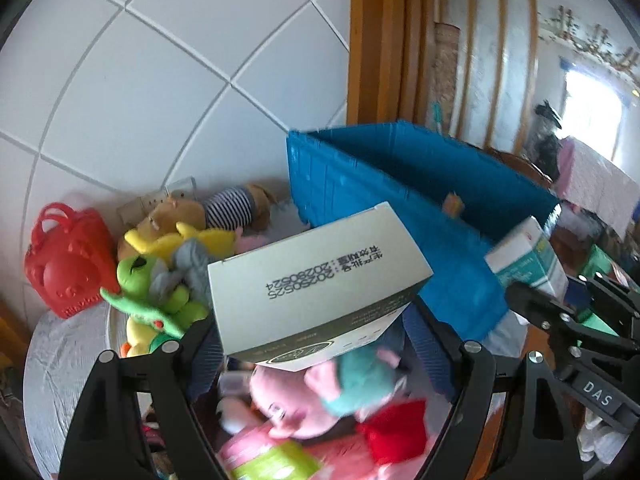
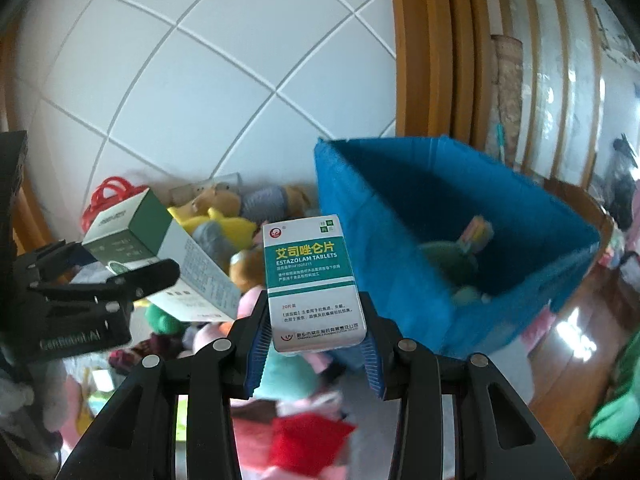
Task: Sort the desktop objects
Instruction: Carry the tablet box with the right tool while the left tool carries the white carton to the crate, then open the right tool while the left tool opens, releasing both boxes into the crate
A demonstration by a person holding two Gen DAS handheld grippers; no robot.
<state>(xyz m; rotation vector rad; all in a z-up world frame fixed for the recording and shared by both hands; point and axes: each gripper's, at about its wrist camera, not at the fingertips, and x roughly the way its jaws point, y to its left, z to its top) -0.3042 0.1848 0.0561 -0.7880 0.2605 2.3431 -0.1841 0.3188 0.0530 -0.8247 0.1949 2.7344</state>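
Grippers clamp boxes, seemingly short of bin rim.

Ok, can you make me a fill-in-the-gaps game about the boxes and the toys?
1. Each hand-held gripper holds a ____.
2. The right hand-held gripper grips a box labelled Estazolam ____.
3. The bin behind it is coloured ____.
4. The bag beside the plush toys is coloured ____.

Missing words: box; Tablets; blue; red
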